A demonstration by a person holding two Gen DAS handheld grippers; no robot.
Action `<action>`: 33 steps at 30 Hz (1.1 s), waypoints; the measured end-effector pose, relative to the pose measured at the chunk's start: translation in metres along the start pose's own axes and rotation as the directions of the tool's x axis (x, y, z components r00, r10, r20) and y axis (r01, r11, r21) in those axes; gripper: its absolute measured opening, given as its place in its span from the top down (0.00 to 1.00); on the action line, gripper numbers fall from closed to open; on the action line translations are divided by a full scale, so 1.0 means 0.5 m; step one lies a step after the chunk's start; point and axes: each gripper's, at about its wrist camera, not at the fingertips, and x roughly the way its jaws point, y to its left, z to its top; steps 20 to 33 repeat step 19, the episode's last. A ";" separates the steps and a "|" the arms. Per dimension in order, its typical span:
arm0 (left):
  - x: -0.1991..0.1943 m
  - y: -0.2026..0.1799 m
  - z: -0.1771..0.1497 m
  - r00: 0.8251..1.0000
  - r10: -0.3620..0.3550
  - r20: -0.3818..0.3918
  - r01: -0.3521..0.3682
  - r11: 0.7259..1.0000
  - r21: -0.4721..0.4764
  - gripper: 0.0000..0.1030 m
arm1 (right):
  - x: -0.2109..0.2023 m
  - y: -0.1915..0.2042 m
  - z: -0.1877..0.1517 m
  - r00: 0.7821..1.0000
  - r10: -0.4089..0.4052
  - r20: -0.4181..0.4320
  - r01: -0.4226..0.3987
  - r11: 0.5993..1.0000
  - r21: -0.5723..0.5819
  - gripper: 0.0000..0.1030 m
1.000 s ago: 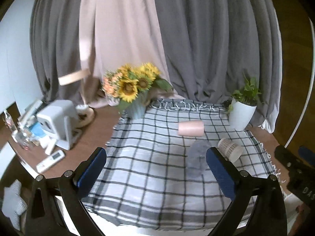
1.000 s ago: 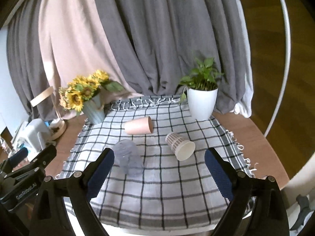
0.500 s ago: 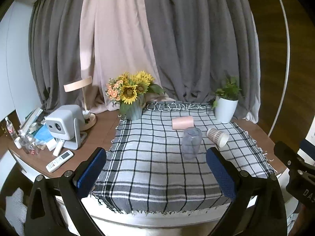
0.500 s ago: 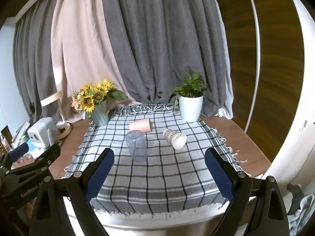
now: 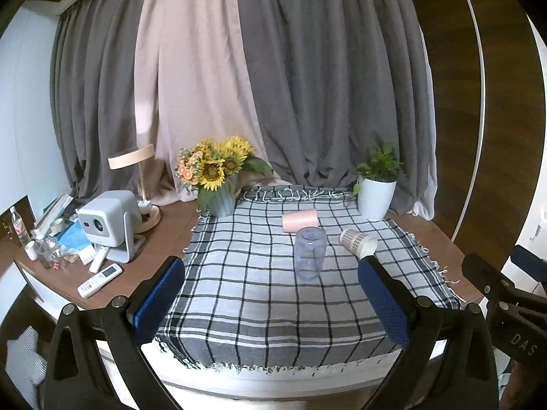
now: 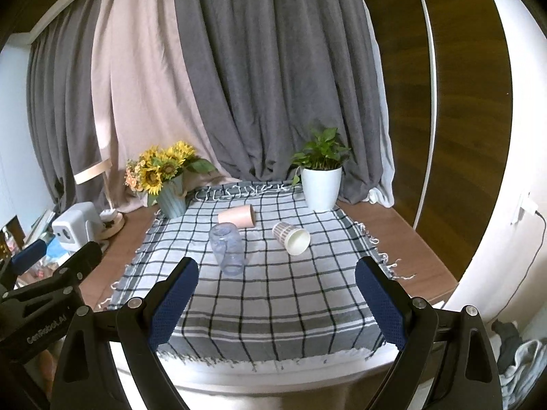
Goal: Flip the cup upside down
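Left gripper (image 5: 270,299): jaws spread wide, nothing between them; lower centre of the left wrist view, held back from the near table edge.
Right gripper (image 6: 275,295): jaws spread wide, nothing between them; lower centre of the right wrist view, also short of the table edge.
Clear cup (image 5: 309,253): stands on end on the checked cloth (image 5: 239,294), centre of the left wrist view, just right of that gripper's midline. In the right wrist view the clear cup (image 6: 228,249) sits left of centre, above the left finger.
Clear cup axis: near vertical, slightly tilted. Which end is the mouth cannot be told.
Pink cup (image 5: 299,220): on its side beyond the clear cup, long axis across the frame.
Patterned paper cup (image 6: 291,238): on its side, mouth toward the camera and lower right, just right of centre in the right wrist view.
Nearer gripper: judged left for the clear cup, right for the patterned paper cup.
Key relation: all cups lie ahead of and above both grippers in frame, well apart from the fingers; a forward reach is required before any grasp.
Task status: judged not begun on the lying cups.
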 end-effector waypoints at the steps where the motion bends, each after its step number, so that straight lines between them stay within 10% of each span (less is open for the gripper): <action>1: -0.002 -0.002 -0.001 1.000 0.003 0.002 -0.003 1.000 0.000 0.00 | -0.002 -0.003 0.000 1.000 0.002 0.001 -0.002 1.000 -0.004 0.09; 33: -0.009 -0.006 -0.005 1.000 -0.012 -0.013 0.011 1.000 -0.012 0.00 | -0.019 -0.017 -0.002 1.000 -0.016 0.007 0.016 1.000 0.007 0.09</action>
